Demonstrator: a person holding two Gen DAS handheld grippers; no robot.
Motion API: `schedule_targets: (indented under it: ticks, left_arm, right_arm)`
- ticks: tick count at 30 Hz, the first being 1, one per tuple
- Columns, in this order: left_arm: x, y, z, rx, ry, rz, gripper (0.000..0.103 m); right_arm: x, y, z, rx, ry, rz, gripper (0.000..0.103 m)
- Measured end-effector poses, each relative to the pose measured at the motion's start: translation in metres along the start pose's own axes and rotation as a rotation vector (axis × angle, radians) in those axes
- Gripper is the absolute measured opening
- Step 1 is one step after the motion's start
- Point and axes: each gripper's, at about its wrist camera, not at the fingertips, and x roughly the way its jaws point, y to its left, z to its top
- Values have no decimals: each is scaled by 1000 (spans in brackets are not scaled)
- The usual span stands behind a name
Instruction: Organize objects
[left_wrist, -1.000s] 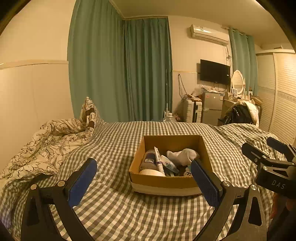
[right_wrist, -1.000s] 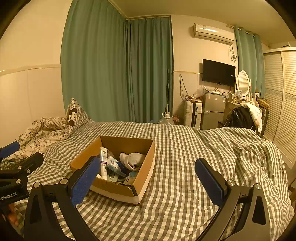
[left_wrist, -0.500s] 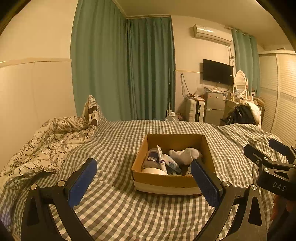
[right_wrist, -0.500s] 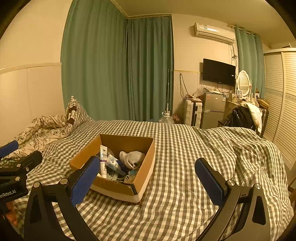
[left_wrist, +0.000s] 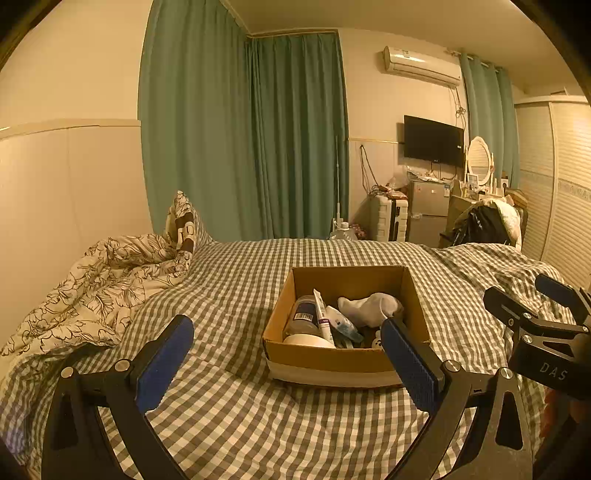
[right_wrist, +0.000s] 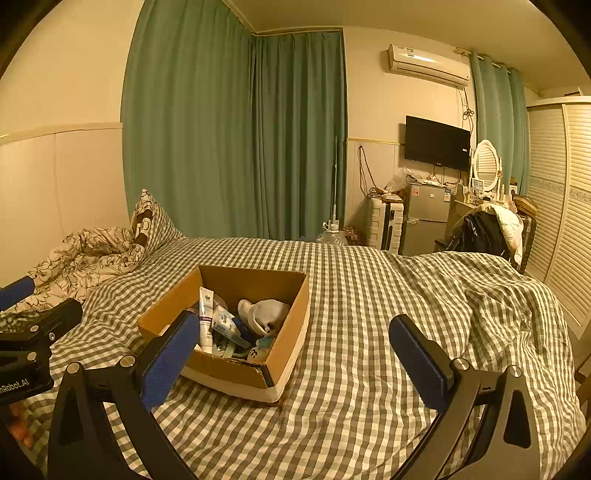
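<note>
An open cardboard box (left_wrist: 332, 360) (right_wrist: 284, 343) sits on the checked bed cover. It holds a white sock (left_wrist: 369, 308) (right_wrist: 264, 312), a white tube (left_wrist: 320, 317) (right_wrist: 206, 317), a dark jar (left_wrist: 304, 314), a tape roll (left_wrist: 308, 339) and other small items. My left gripper (left_wrist: 286, 350) is open and empty, in front of the box and above the bed. My right gripper (right_wrist: 295, 349) is open and empty, to the right of the box. Each gripper shows at the edge of the other's view.
A crumpled floral duvet (left_wrist: 92, 291) and a pillow (left_wrist: 183, 225) lie at the left by the wall. The checked cover (right_wrist: 424, 295) spreads to the right. Beyond the bed stand a small fridge (right_wrist: 424, 218), a suitcase (right_wrist: 384, 223) and a chair with clothes (right_wrist: 484, 232).
Both views have tilted slightly, so the box sits a little lower in the frames. Both grippers stay open and empty. Nothing in the box has moved.
</note>
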Motion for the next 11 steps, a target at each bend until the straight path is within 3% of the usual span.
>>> schedule_targets:
  ticks: [11]
  left_arm:
    - [0,1,0,1,1,-7,103]
  right_arm:
    - [1,2,0,-7,2,1,103]
